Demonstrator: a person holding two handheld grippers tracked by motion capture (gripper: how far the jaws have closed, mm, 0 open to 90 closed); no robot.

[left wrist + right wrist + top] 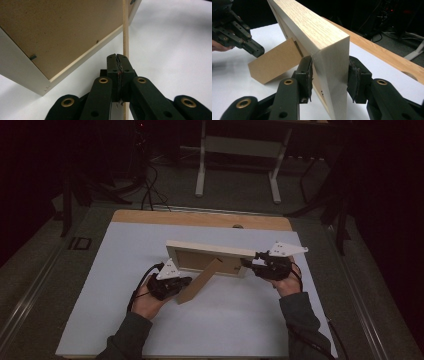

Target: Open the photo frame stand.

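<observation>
we hold the picture frame [207,257] upright on the white table [125,270], right gripper [329,77] half open and clamped across its end, while our left gripper [117,58], jaws fully closed, nips the back stand [199,281] to swing it out.

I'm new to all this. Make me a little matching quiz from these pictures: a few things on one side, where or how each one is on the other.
Things:
1. left tool
2. right tool
3. picture frame
4. stand flap

States:
A. clamped on the frame's end
B. upright on the white table
C. slants from the frame's back down to the table
D. jaws shut on the flap's thin edge

Pairs: 1-D, 2-A, 3-B, 4-C
</observation>
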